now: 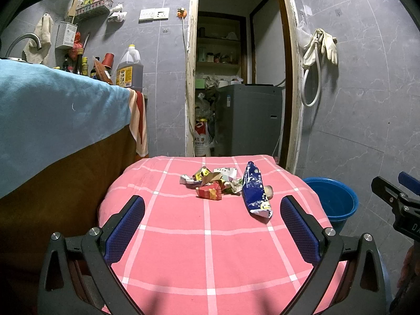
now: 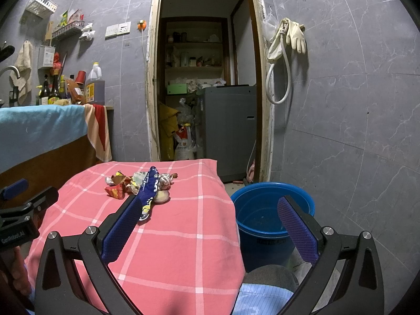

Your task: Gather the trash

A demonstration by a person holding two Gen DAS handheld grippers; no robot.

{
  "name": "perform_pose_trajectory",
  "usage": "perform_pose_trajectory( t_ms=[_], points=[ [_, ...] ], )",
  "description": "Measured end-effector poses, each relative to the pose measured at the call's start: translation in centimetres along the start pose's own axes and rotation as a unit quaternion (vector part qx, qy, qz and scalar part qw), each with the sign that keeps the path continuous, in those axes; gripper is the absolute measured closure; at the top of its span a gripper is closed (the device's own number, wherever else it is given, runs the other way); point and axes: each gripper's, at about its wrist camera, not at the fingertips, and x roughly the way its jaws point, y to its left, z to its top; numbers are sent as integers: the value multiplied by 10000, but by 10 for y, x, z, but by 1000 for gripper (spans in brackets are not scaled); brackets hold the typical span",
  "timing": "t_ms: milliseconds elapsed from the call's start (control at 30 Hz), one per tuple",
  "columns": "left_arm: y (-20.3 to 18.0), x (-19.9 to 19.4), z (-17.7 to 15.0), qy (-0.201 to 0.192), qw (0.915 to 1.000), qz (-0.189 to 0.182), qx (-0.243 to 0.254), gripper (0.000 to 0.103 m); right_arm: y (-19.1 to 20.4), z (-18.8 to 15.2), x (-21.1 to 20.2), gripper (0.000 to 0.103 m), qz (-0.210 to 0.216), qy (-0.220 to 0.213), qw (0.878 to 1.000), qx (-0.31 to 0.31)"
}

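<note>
While both grippers are hanging wide open and empty over the pink cloth (image 1: 210, 249), the blue wrapper (image 1: 256, 193) is lying lengthwise ahead, nearer the right gripper (image 2: 210, 225), beside the bucket (image 2: 273, 210), than the left gripper (image 1: 211, 223).

Left tongs (image 1: 212, 210) spread wide, empty; wrapper pile (image 1: 210, 182), blue packet (image 1: 256, 193) on pink cloth (image 1: 183, 249); possibly shell behind.

Left claw (image 1: 212, 211) held level, blue-padded fingers (image 1: 125, 225) spread wide and gripping nothing. Right claw (image 2: 212, 212) likewise parted and unladen, alongside the left at similar height.
</note>
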Motion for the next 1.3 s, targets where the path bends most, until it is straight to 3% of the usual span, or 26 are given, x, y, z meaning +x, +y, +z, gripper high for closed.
perform_pose_trajectory(
  t_ms=[600,867,1300],
  points=[
    [-2,-1,-3,10,10000,18,13,2,-2,1,2,0,8,-5,10000,3],
    [-1,6,5,-81,9999,111,55,2,6,14,5,0,171,-221,9995,-144],
    [8,34,32,-374,9989,237,151,2,14,37,49,0,612,-412,9954,-609]
  ],
)
